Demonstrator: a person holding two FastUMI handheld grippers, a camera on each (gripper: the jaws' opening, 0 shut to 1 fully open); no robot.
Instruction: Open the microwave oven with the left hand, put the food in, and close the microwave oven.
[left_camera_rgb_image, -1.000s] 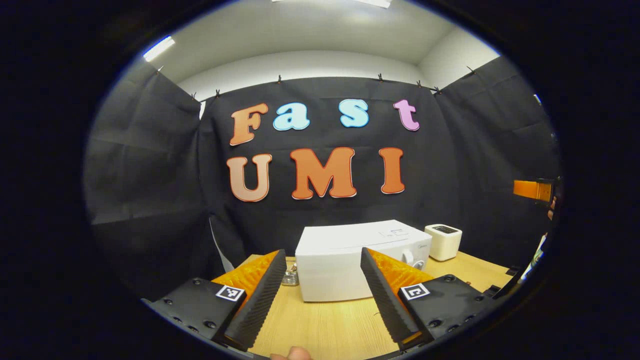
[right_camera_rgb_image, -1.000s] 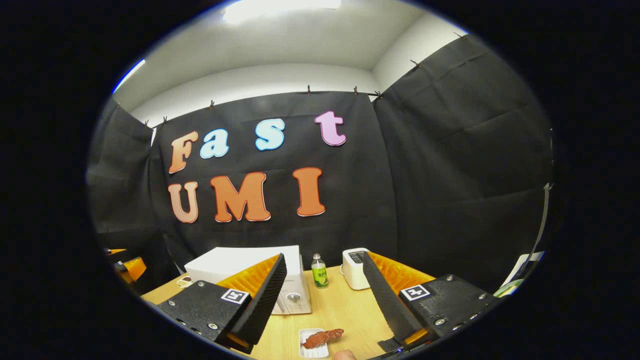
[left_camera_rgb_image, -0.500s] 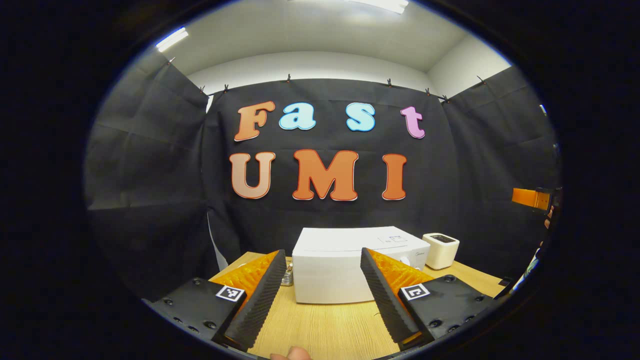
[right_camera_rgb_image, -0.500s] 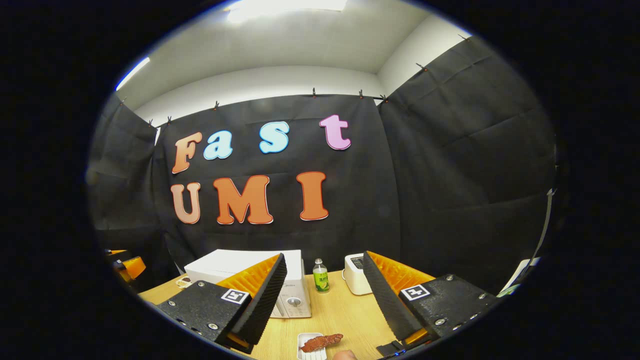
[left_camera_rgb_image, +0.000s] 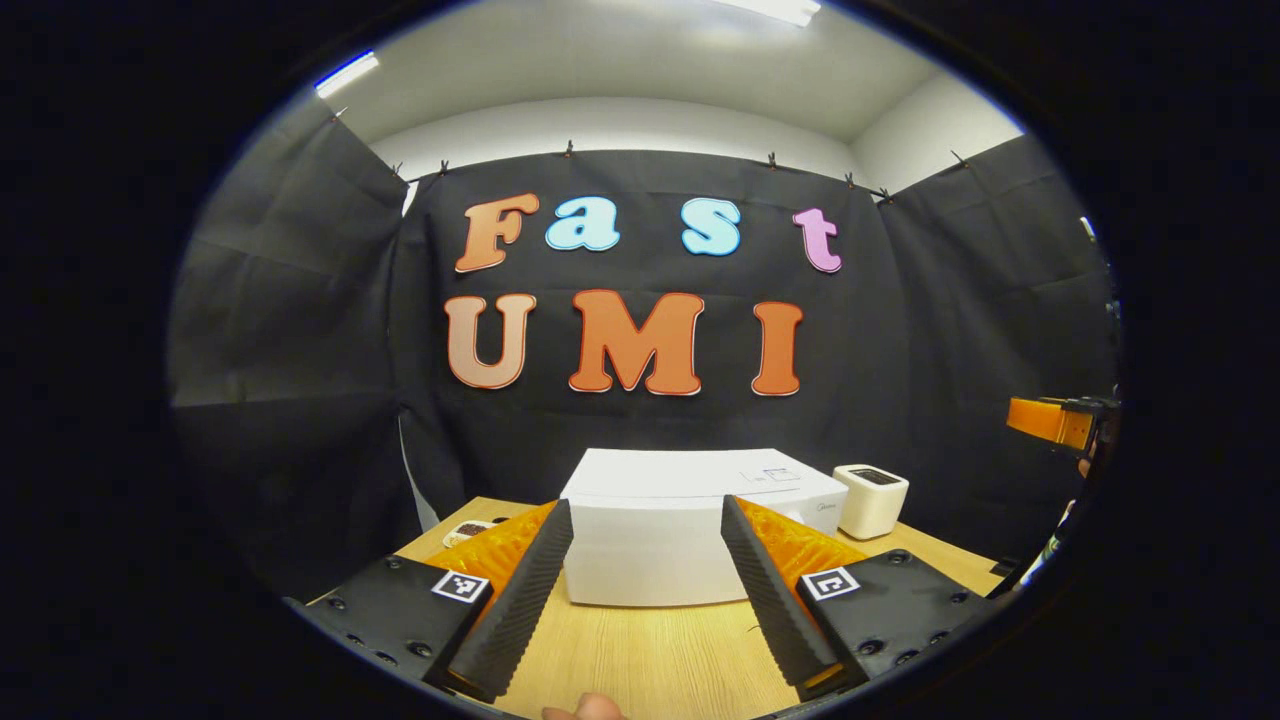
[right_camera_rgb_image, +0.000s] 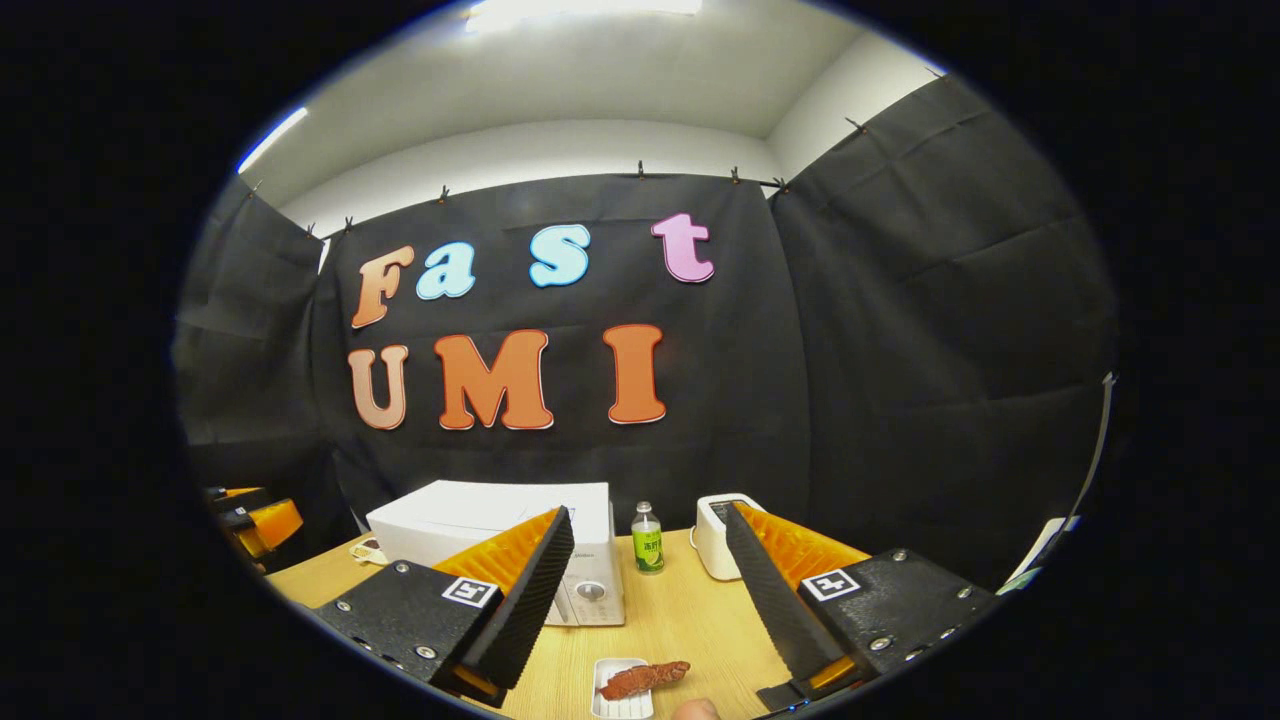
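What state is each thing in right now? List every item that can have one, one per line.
microwave oven: door shut, standing on the table.
left tongs: open, holding nothing.
right tongs: open, holding nothing.
food: lying across a small white tray, not yet picked up.
toaster: upright, right of the oven.
green bottle: upright, cap on.
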